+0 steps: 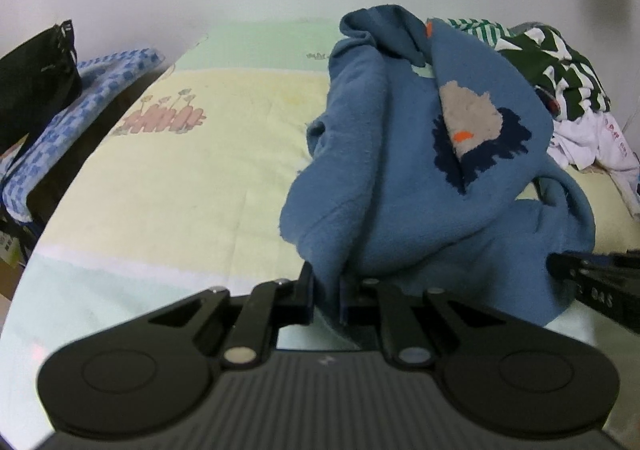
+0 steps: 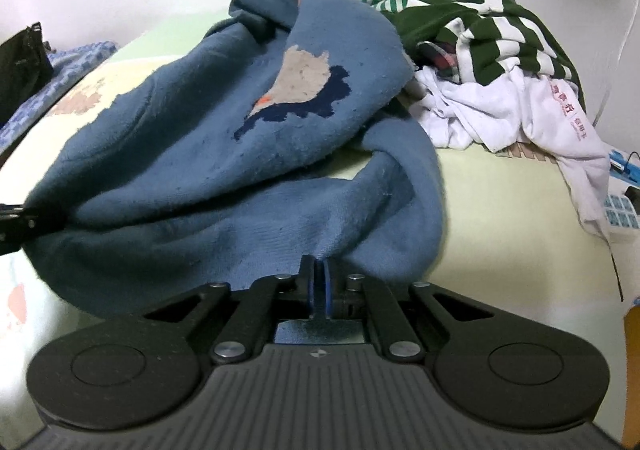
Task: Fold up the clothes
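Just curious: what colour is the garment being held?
Blue garment with a grey-navy patch; right wrist view.

bed | on it: blue garment, clothes pile

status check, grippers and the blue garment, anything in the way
Left gripper and right gripper both shut on blue sweater edge. Sweater bunched, partly lifted off bed. Unfolded clothes pile touching behind it.
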`<state>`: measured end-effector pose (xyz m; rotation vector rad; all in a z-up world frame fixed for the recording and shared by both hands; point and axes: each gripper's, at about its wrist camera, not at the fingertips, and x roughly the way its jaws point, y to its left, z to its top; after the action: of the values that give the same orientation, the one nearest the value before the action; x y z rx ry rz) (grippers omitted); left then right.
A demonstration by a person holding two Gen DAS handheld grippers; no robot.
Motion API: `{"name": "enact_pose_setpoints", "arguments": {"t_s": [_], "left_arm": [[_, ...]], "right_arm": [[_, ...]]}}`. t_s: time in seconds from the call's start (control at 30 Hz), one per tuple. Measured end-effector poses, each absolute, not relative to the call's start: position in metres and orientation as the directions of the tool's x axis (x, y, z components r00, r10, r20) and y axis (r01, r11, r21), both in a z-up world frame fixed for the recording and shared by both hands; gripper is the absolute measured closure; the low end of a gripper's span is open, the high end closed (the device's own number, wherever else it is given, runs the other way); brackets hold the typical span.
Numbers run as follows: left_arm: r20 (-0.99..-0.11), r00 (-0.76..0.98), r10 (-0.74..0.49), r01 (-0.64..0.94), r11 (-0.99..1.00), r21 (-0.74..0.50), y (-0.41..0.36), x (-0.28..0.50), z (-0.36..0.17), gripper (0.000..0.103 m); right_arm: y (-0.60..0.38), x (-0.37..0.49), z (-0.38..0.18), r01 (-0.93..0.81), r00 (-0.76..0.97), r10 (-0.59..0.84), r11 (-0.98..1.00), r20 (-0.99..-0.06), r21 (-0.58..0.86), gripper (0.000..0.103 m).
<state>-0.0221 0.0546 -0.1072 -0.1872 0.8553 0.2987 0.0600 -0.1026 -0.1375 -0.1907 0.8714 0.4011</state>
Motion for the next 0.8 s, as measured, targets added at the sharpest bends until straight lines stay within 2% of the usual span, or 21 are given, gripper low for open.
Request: {"name": "enact_pose_setpoints", "arguments": {"t_s": [0.03,0.07,0.1,0.23,0.27,0.3,0.33,0.37,0.47,0.6,0.8], "left_arm": [[-0.761,0.623,0.18,-0.326,0.944,-0.044,0.055,-0.022,-0.106,0.093],[-0.759,0.628,0.172,-0.32,0.946,-0.051,0.056,-0.024,-0.104,0.093],[-0.757,0.634,0.159,-0.311,0.948,-0.062,0.058,-0.024,-0.102,0.093],[-0.745,0.655,0.122,-0.267,0.96,-0.077,0.066,-0.024,-0.093,0.093],[-0.745,0.657,0.115,-0.255,0.964,-0.076,0.067,-0.023,-0.092,0.093],[-0.746,0.657,0.11,-0.244,0.967,-0.073,0.068,-0.022,-0.092,0.093],[-0.747,0.657,0.105,-0.233,0.97,-0.069,0.069,-0.021,-0.093,0.093],[-0.748,0.656,0.1,-0.228,0.971,-0.07,0.071,-0.02,-0.093,0.093],[-0.74,0.667,0.085,-0.221,0.971,-0.087,0.082,-0.019,-0.089,0.093],[-0.71,0.701,0.07,-0.216,0.969,-0.117,0.102,-0.026,-0.071,0.093],[-0.719,0.69,0.077,-0.222,0.969,-0.108,0.132,-0.051,-0.061,0.093]], "right_arm": [[-0.102,0.064,-0.138,-0.398,0.578,0.248,0.918,-0.778,-0.003,0.079],[-0.103,0.067,-0.14,-0.367,0.581,0.231,0.93,-0.78,0.002,0.053],[-0.103,0.071,-0.141,-0.344,0.583,0.228,0.939,-0.78,0.018,0.037],[-0.094,0.085,-0.151,-0.297,0.585,0.218,0.954,-0.782,0.043,0.033],[-0.09,0.086,-0.152,-0.289,0.6,0.204,0.957,-0.774,0.029,0.036],[-0.087,0.086,-0.151,-0.289,0.607,0.202,0.957,-0.768,0.023,0.048],[-0.084,0.084,-0.148,-0.296,0.611,0.204,0.955,-0.765,0.018,0.071],[-0.081,0.082,-0.146,-0.303,0.614,0.199,0.953,-0.764,0.006,0.087],[-0.081,0.069,-0.134,-0.334,0.626,0.196,0.942,-0.754,-0.032,0.093],[-0.093,0.042,-0.114,-0.383,0.599,0.244,0.924,-0.762,-0.006,0.094],[-0.076,-0.016,-0.096,-0.559,0.488,0.346,0.829,-0.801,0.017,0.095]]}}
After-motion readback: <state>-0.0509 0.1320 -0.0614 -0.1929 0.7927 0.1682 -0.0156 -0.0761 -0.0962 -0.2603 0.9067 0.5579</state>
